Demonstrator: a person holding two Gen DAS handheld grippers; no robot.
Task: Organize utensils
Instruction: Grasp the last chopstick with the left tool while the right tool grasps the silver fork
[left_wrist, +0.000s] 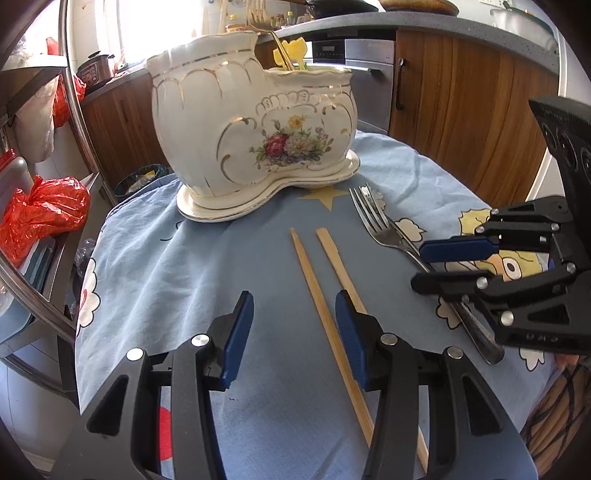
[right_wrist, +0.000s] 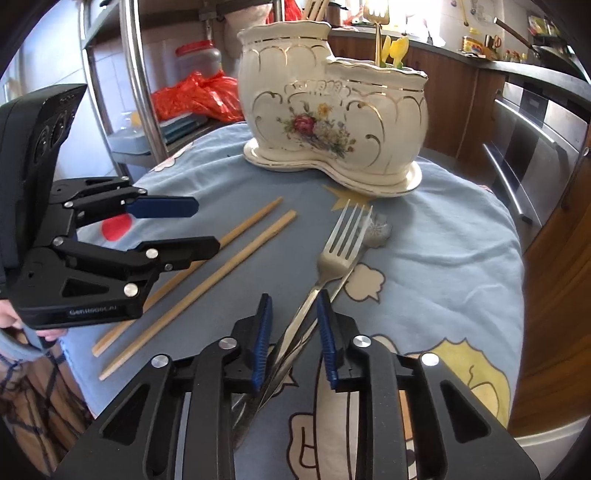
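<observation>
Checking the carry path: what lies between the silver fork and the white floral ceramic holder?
Only bare blue cartoon-print cloth between fork and holder, seen in the right wrist view.

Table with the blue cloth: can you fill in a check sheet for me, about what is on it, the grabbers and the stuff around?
Surface: round table under a blue cartoon cloth, a bit wrinkled.
Job's things: flowered ceramic holder on its saucer, a gold fork already inside; two chopsticks and a silver fork lying on the cloth.
Clutter: something flowery under the silver fork, unclear what.
Grippers: left gripper open, one chopstick between its jaws; right gripper closed narrowly on the silver fork's handle.
Cables: nothing seen.
Surroundings: red plastic bags on a metal rack, wooden cabinets.
</observation>
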